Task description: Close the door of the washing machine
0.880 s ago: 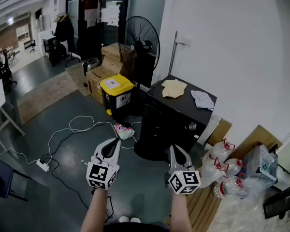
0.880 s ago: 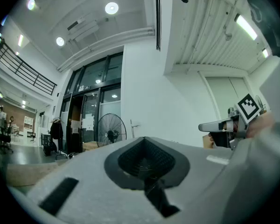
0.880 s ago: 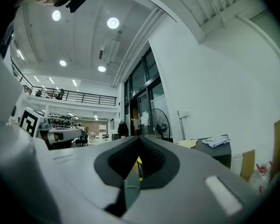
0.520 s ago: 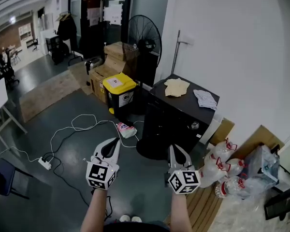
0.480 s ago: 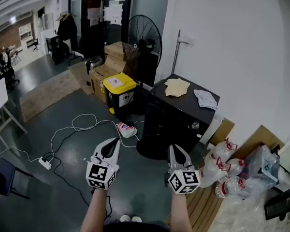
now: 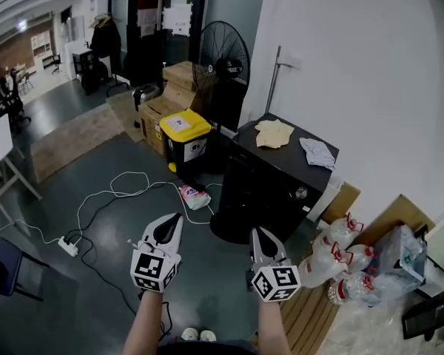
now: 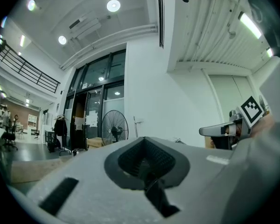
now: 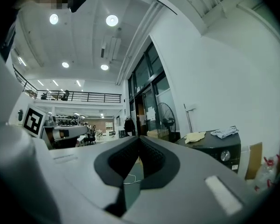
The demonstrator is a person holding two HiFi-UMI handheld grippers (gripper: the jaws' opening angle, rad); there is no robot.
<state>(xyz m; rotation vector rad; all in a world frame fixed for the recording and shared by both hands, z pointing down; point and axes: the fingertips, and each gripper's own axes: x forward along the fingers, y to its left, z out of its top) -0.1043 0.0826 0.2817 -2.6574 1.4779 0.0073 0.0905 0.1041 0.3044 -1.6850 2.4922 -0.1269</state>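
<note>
We are holding both tools level, well short of the black washing machine [image 6: 281, 172] standing by the wall ahead. The left hand-held gripper [image 6: 174, 220] and right hand-held gripper [image 6: 259, 235] are both closed and carrying nothing. The round door [image 6: 229, 231] appears to be hanging open, low at the machine's front. We are judging that closed tips could skid off its curved rim, or that a soft push could leave it unlatched. Bottles [image 6: 333, 261] are crowding the floor beside it.
</note>
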